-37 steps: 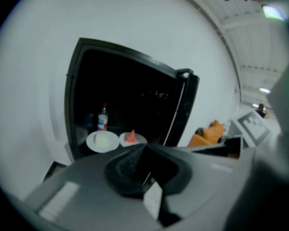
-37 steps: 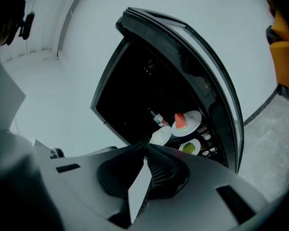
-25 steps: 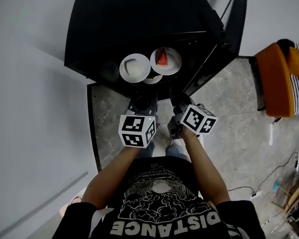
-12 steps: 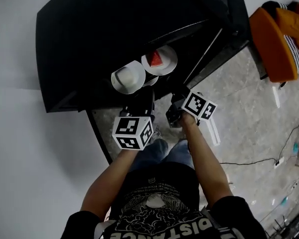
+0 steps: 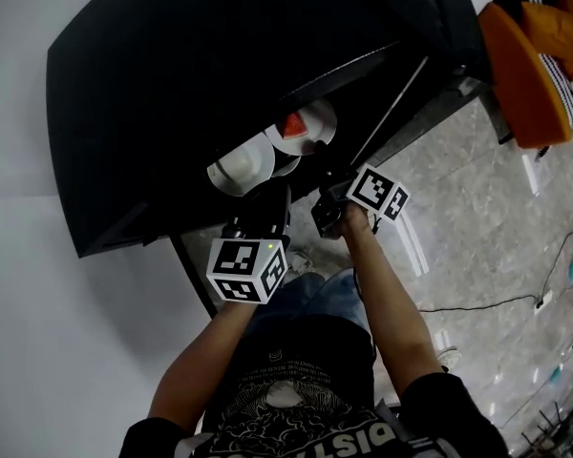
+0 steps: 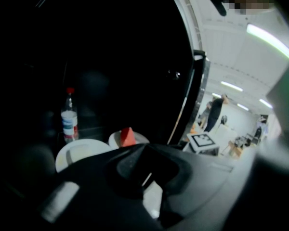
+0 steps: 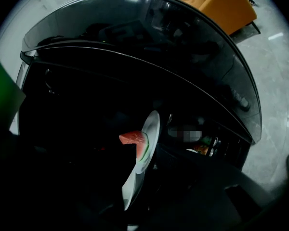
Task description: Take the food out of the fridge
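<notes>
Tongs first: left pair (image 5: 270, 197) looks closed, tips together, nothing btwn them. Right pair (image 5: 322, 181) has just been opening; jaws now apart & empty. We see both aimed into the black fridge (image 5: 172, 84). Inside, the red watermelon wedge (image 5: 293, 124) sits on a round white plate (image 5: 323, 113), just ahead of the right pair, not touched. A second round white plate (image 5: 241, 165) lies beside it, w/ a clear red-capped plastic bottle (image 6: 69, 114) behind.
</notes>
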Tool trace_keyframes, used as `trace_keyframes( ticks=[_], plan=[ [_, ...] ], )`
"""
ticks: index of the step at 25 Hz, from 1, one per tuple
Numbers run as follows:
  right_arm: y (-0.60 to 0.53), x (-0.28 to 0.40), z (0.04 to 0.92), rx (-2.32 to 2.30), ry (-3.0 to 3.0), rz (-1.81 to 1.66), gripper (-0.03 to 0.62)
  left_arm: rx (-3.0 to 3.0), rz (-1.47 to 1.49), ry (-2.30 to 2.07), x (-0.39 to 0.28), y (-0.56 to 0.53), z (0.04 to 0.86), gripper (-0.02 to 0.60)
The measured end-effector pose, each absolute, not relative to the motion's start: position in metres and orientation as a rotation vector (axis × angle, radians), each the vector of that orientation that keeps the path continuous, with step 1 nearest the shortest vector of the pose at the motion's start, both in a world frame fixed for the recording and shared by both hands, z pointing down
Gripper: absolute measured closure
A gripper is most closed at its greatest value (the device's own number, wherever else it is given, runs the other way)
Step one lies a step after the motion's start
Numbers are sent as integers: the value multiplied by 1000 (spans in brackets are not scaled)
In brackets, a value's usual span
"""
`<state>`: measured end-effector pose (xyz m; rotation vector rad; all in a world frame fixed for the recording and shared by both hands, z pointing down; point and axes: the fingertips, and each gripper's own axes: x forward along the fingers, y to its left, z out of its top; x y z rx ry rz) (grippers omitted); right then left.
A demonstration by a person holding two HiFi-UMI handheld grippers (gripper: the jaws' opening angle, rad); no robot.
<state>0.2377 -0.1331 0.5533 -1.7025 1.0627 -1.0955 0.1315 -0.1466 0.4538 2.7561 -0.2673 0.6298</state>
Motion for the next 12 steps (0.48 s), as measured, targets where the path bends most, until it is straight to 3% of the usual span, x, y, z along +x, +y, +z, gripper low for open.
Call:
trace_keyframes(
  ticks=[7,12],
  plan=[
    [-142,240,561,-1621,999,-1161,496,2750,631,-288,130,-156,456,580],
    [-141,241,570,-1607,909,-1234,565,2742,625,-292,132,-156,454,580]
  ],
)
